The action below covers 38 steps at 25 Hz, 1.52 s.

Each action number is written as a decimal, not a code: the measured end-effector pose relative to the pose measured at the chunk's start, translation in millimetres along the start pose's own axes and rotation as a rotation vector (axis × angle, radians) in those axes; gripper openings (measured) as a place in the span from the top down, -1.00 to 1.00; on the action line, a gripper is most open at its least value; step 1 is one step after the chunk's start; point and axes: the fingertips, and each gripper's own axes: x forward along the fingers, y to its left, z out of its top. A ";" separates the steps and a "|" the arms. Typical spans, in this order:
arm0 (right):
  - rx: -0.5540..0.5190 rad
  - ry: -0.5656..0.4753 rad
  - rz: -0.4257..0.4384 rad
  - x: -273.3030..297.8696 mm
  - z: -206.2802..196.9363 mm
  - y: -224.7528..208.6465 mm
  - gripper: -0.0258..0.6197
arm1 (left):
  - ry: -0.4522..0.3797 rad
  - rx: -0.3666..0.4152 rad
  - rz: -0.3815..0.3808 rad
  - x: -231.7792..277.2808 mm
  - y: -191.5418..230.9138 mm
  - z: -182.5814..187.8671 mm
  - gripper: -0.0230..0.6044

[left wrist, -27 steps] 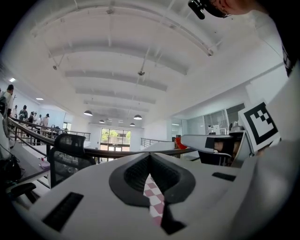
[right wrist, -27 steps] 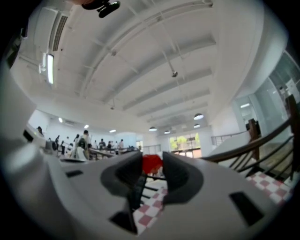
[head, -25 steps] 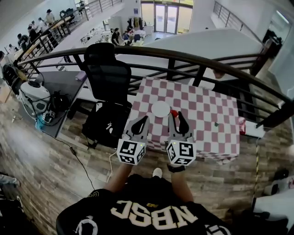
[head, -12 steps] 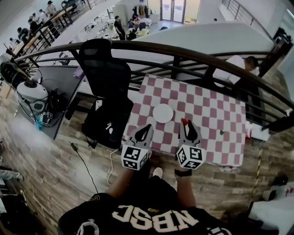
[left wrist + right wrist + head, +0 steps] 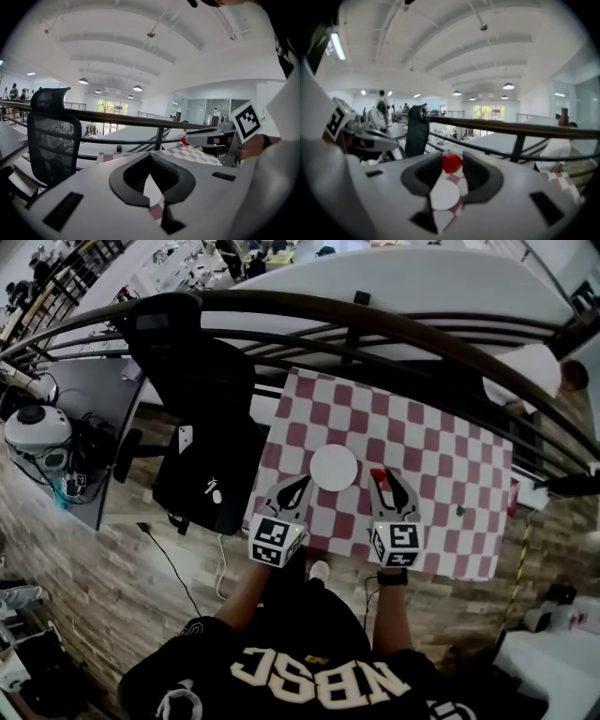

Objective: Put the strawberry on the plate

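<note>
We're up on a mezzanine with a plank floor (image 5: 84, 587), and a curved dark railing (image 5: 412, 329) runs behind a small table (image 5: 441, 456) under a red-and-white checked cloth. A black office chair (image 5: 202, 418) stands just beside the table's left edge. A round white plate (image 5: 333, 467) sits bare near the front of the cloth.

The right gripper (image 5: 386, 480) hangs over the table just to the right of the plate, its fingers (image 5: 480, 171) pinched on the strawberry (image 5: 452, 163) — a small red lump held at their tips, off the cloth and not on the plate. The left gripper (image 5: 300, 484) is held on the plate's other side, near its lower left rim; its fingers (image 5: 176, 176) are drawn together at the tips with nothing between them.
</note>
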 end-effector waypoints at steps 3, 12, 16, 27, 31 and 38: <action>-0.147 0.111 0.082 -6.2 -11.9 12.1 0.49 | 0.044 0.011 -0.041 -12.6 -12.7 -7.4 0.91; -0.251 0.382 0.252 8.7 -103.1 58.3 0.48 | 0.227 -0.020 -0.109 -19.6 -23.3 -77.3 0.91; -0.211 0.449 0.295 28.7 -144.4 73.1 0.48 | 0.285 -0.020 -0.143 -1.4 -22.9 -104.0 0.91; -0.147 0.535 0.322 51.6 -198.5 89.1 0.48 | 0.358 -0.051 -0.189 21.3 -25.4 -136.8 0.91; -0.106 0.569 0.287 54.3 -201.2 82.0 0.48 | 0.370 -0.070 -0.189 23.8 -29.6 -139.3 0.91; -0.025 0.505 0.246 38.4 -163.4 70.1 0.45 | 0.334 -0.114 -0.162 19.5 -30.2 -109.8 0.91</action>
